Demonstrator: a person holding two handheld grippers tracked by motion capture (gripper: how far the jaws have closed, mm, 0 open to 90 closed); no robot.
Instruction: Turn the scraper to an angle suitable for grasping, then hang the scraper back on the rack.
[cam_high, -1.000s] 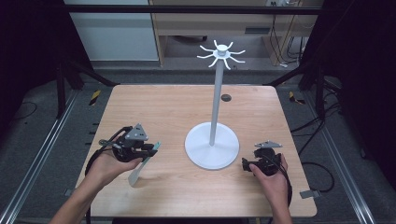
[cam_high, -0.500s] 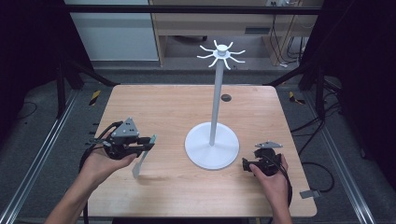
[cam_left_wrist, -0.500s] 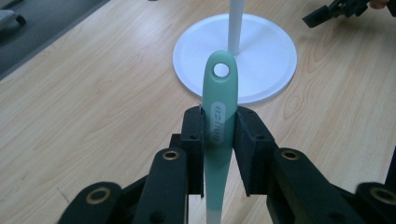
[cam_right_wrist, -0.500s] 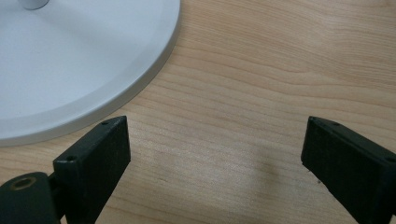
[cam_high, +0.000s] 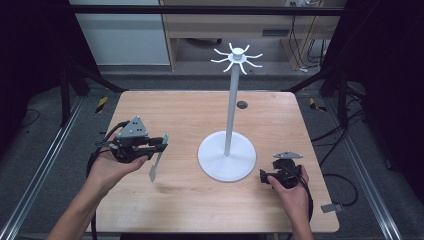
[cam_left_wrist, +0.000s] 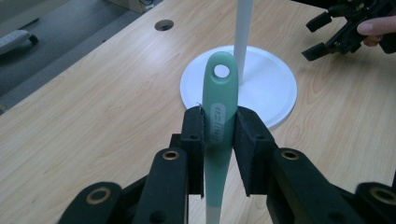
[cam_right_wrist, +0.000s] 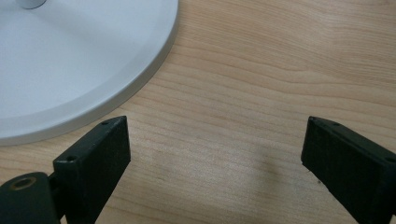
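My left gripper (cam_high: 162, 142) is shut on a mint-green utensil (cam_high: 156, 165) and holds it by the handle above the left part of the table. The grey blade end hangs down toward the wood. In the left gripper view the handle (cam_left_wrist: 220, 93), with a hole at its tip, sticks out between the closed pads of that gripper (cam_left_wrist: 219, 126) and points toward a white stand. The stand has a round base (cam_high: 227, 160), a tall pole and a ring of hooks on top (cam_high: 237, 56). My right gripper (cam_high: 264, 176) rests open and empty on the table, right of the base (cam_right_wrist: 70, 60).
The wooden table (cam_high: 200, 205) has a small round hole (cam_high: 242, 104) behind the stand. Black frame posts stand at both sides and metal rails run along the floor. The other hand's gripper (cam_left_wrist: 336, 32) lies past the base in the left gripper view.
My left hand has lifted the utensil from the table and moved slightly away from the person, with the tool now dangling. The right gripper has stayed still.
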